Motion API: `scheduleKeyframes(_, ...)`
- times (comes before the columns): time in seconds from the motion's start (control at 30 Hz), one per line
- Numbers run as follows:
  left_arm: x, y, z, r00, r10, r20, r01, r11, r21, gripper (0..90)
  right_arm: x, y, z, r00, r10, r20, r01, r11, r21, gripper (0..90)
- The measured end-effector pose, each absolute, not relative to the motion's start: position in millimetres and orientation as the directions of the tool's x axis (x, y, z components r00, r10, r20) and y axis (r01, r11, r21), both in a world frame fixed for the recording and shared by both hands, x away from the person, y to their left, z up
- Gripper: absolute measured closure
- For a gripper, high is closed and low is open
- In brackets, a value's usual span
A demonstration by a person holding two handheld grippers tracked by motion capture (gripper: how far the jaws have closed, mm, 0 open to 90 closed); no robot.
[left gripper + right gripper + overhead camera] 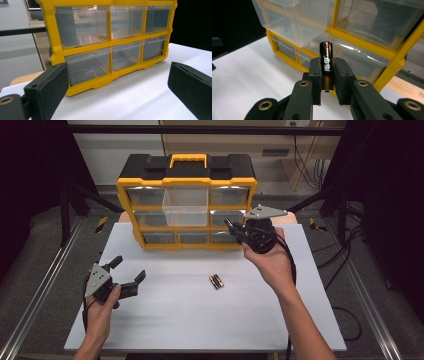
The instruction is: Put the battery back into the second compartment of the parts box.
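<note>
Standing at the back of the desk: a yellow-framed drawer cabinet with a black top, yellow carry handle and clear plastic drawers. Top-middle drawer is pulled out toward the person; the others sit flush. Two spare batteries lie side by side on the white sheet, in front of the cabinet and well apart from both hands.

Right hand-held gripper pinches one battery between its pads; battery upright in the right gripper view, black and gold with a printed label, upper end sticking out past the pad tips. In the high view this gripper is raised just in front of the cabinet's right column, near the open drawer, palm wrapped under the body, grey plate on top.

Left hand-held gripper is held low over the left part of the desk, jaws spread wide and holding nothing, aimed at the cabinet's lower drawers.

Desk surface is a plain white sheet. Metal rails run along both sides on the floor; dark surroundings, cables at right.
</note>
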State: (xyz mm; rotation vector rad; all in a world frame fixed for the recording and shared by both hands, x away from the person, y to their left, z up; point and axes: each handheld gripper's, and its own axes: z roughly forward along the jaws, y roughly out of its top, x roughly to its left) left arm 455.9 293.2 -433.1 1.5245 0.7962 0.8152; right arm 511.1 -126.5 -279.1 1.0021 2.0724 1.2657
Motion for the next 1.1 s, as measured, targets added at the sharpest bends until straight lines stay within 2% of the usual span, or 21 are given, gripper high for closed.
scheduleKeyframes(1.1,455.2,289.6,-433.9,0.540,0.839,0.066,0.041,-0.104,0.994,2.9,518.1,-118.8,-233.3,-0.644,0.765,0.001,0.271,0.227,0.935,77.2)
